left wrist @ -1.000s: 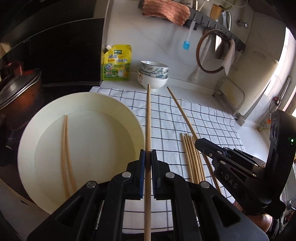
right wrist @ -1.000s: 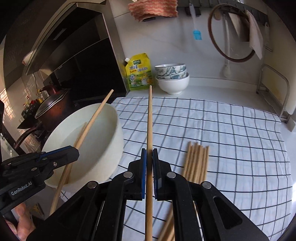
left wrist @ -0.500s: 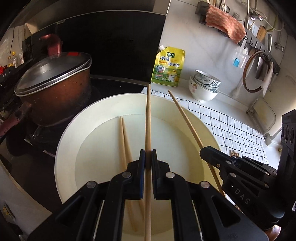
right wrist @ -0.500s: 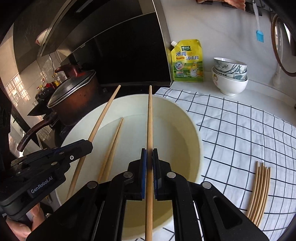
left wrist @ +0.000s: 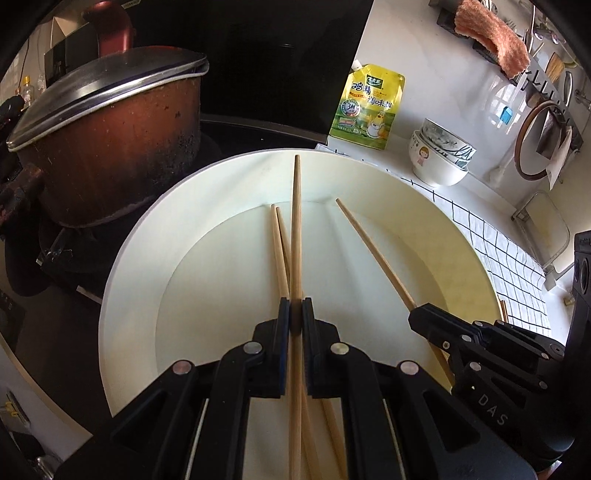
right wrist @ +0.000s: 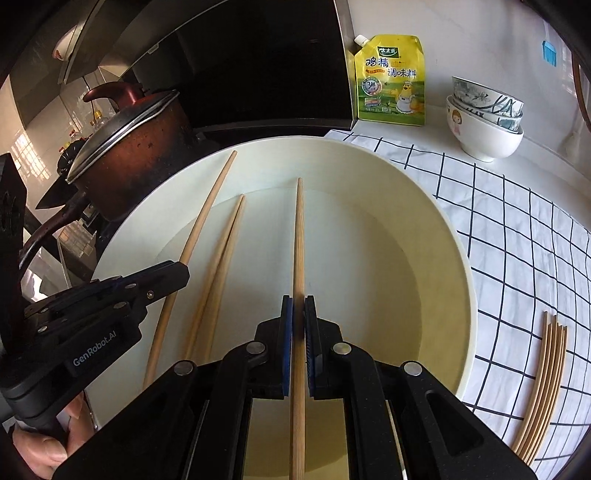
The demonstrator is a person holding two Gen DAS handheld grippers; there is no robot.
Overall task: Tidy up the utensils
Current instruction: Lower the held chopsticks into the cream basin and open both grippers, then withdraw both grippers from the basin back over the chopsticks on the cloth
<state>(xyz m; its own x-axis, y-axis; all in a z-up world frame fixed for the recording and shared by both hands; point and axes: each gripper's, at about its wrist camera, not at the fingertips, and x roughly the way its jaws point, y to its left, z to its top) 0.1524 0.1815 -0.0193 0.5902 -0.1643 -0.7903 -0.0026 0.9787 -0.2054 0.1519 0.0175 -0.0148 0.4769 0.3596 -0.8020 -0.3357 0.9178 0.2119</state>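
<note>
A large cream basin (left wrist: 133,258) (right wrist: 458,258) holds two wooden chopsticks (left wrist: 277,251) (right wrist: 221,251) lying on its bottom. My left gripper (left wrist: 295,314) is shut on one chopstick (left wrist: 296,206) and holds it over the basin, pointing at the far wall. It also shows at the left of the right wrist view (right wrist: 177,271). My right gripper (right wrist: 298,314) is shut on another chopstick (right wrist: 298,229) over the basin. It shows at the right of the left wrist view (left wrist: 417,315), its chopstick (left wrist: 369,247) slanting inward. Several more chopsticks (right wrist: 543,384) lie on the checked cloth (right wrist: 517,221).
A brown lidded pot (left wrist: 103,140) stands on the black stove just left of the basin. A yellow seasoning pouch (right wrist: 389,79) and stacked bowls (right wrist: 484,118) stand by the back wall. A hanging rack with an orange cloth (left wrist: 491,31) is at the upper right.
Both grippers have carried their chopsticks left from above the checked cloth to over the basin, and now sit lower and deeper inside it. Both stay shut.
</note>
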